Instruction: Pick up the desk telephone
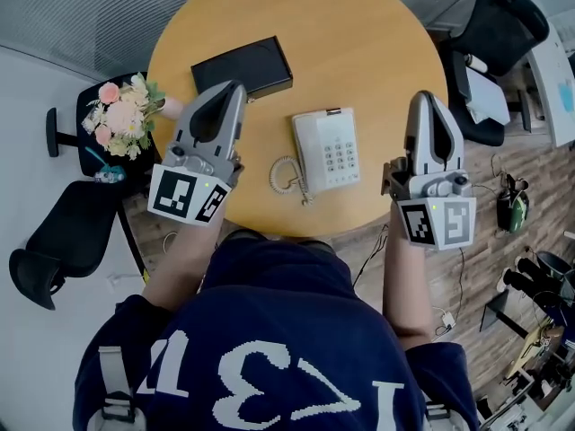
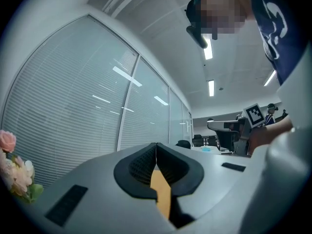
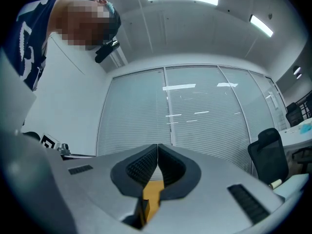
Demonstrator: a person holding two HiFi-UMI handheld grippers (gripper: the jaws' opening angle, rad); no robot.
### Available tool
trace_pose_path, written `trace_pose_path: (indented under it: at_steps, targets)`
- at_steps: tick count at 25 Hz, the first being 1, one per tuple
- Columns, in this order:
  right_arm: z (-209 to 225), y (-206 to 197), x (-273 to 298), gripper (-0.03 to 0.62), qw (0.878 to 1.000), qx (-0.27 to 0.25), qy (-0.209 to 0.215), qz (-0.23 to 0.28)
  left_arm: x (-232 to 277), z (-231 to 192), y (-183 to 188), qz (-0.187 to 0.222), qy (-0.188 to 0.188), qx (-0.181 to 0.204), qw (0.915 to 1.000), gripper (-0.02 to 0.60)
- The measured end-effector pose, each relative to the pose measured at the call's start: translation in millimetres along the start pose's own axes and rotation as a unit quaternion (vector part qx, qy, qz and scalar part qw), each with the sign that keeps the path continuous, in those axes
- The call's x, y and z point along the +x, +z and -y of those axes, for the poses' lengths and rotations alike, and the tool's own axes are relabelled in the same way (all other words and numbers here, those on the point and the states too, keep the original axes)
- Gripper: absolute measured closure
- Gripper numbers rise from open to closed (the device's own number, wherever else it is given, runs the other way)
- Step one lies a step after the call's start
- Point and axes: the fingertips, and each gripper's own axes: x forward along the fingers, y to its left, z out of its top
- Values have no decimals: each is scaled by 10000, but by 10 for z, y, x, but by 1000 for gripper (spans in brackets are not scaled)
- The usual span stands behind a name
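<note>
Here we hold two grippers above the round table, left gripper and right gripper both pinched closed and empty, one white desk telephone lying flat between them, touching neither, one black box beyond it.

A round table with a smooth honey-coloured wooden top carries two things. Near the middle of its near half lies a white plastic desk telephone, flat on the wood, its handset resting along the left side of the body and a grey push-button keypad on the right. A white coiled cord loops out from the telephone's lower left corner and rests on the tabletop close to the near edge. Further back and to the left, well apart from the telephone, lies a flat black rectangular box, turned slightly askew to the telephone.
</note>
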Motion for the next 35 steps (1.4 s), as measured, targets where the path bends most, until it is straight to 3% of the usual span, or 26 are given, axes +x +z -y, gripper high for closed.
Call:
trace_pose_path:
  at_steps: [9, 18, 25, 31, 35]
  targets:
    - [-61, -130, 70, 566, 9999, -127, -58, -33, -2, -128, -100, 89, 2, 57, 9999, 566]
    - [7, -639, -67, 566, 9983, 160, -118, -547, -41, -34, -570, -231, -147, -338, 9991, 565]
    - [130, -1295, -146, 565, 9906, 102, 74, -1361, -40, 53, -1157, -848, -183, -631, 9942, 565]
    - [272, -2048, -323, 565, 9752, 60, 179, -2205, -20, 225, -1700, -1288, -405, -1014, 9856, 564]
    - [348, -2503, -470, 565, 9607, 114, 199, -2765, -25, 278, -2030, -1479, -311, -1590, 9756, 563]
